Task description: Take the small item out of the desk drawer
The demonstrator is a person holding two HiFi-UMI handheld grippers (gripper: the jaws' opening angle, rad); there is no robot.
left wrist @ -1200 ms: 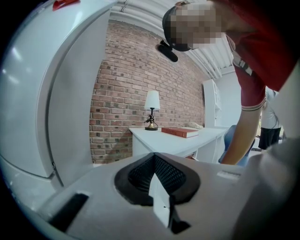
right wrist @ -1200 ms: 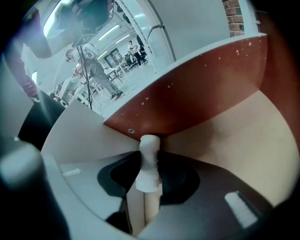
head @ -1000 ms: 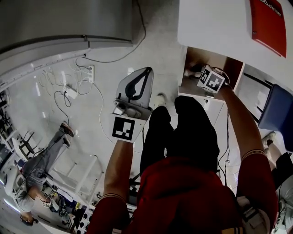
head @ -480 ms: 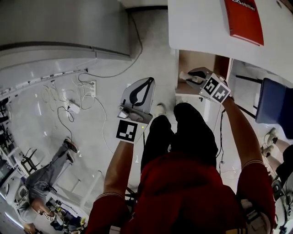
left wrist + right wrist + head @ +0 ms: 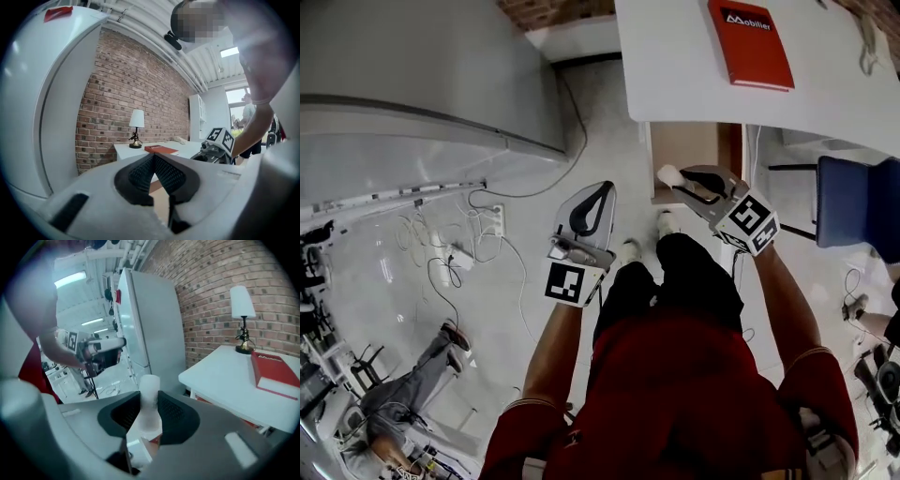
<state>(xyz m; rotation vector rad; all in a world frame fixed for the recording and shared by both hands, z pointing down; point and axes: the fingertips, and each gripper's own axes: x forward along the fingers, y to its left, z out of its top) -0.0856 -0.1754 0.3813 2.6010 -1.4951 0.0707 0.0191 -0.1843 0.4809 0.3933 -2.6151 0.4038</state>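
My right gripper [image 5: 678, 180] is shut on a small white cylindrical item [image 5: 667, 173] and holds it over the near edge of the open desk drawer [image 5: 694, 145]. In the right gripper view the white item [image 5: 150, 383] stands upright between the dark pads, with the right gripper [image 5: 150, 401] closed on its sides. My left gripper [image 5: 606, 187] hangs over the floor to the left of the drawer, apart from it. In the left gripper view the left gripper [image 5: 153, 158] has its pads meeting at the tips with nothing between them.
The white desk [image 5: 675, 56] carries a red book [image 5: 753, 45]; a lamp [image 5: 243, 310] stands on it by the brick wall. A blue chair [image 5: 853, 202] is at the right. A large white cabinet [image 5: 412, 75] stands left, with cables [image 5: 455, 248] on the floor.
My right gripper has drawn back out of the drawer towards me with the white item in it. The left gripper has kept its pose.
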